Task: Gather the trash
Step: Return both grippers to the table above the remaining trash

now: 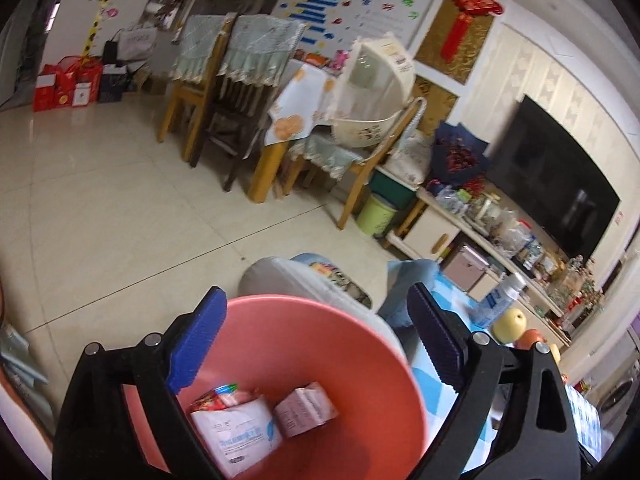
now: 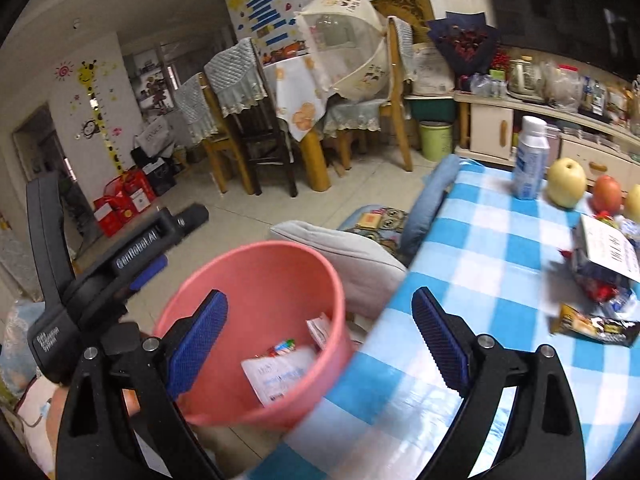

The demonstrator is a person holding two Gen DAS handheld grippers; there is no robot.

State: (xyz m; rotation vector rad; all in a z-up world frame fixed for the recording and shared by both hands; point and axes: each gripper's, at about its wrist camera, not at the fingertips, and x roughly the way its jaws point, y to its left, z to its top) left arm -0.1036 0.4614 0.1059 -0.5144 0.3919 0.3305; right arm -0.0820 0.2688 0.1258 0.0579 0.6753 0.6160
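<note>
A pink bucket (image 1: 320,344) stands beside the table and holds a white packet (image 1: 236,432), a pink carton (image 1: 306,408) and a red wrapper (image 1: 216,398). My left gripper (image 1: 316,344) is open above the bucket, with nothing between its blue pads. My right gripper (image 2: 320,344) is open and empty over the table edge, next to the bucket (image 2: 260,320). The left gripper's body (image 2: 120,264) shows at the left of the right wrist view. On the blue checked tablecloth (image 2: 500,240) lie a dark snack wrapper (image 2: 592,326) and a box with red wrappers (image 2: 604,260).
A white bottle (image 2: 528,156), a yellow apple (image 2: 566,182) and a red apple (image 2: 608,194) stand at the table's far side. A grey cushion (image 2: 340,256) lies behind the bucket. A dining table with chairs (image 2: 280,120), a green bin (image 2: 436,140) and a TV cabinet (image 2: 540,120) stand beyond.
</note>
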